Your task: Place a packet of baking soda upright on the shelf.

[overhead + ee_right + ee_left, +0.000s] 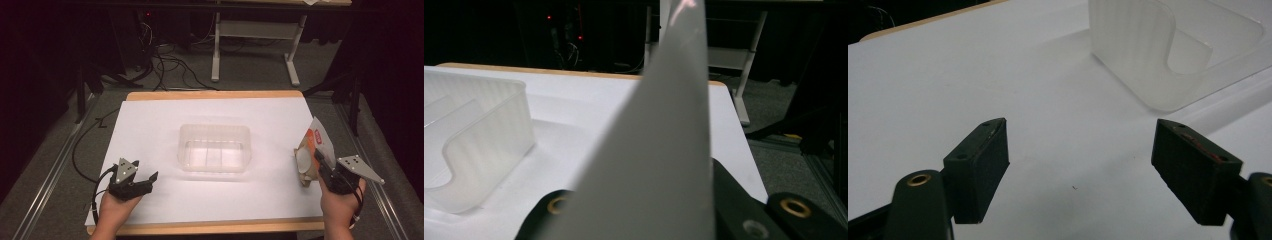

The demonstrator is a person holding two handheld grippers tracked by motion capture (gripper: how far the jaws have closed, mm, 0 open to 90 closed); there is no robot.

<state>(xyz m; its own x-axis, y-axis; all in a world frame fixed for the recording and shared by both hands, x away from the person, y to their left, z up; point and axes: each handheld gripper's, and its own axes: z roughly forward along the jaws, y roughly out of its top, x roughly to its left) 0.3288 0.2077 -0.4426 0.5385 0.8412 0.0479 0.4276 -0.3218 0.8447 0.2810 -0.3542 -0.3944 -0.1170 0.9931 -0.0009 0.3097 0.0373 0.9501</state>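
Currently the right tongs [320, 162] pinch a snack pouch [312, 150] by its lower edge, holding it upright at the desk's [150, 130] right side, well apart from the clear plastic container [214, 147] at centre. The left tongs [145, 179] rest spread and empty near the front left. Risk: the thin edge grip may let the pouch slip or swing. Its orange label is too small to read
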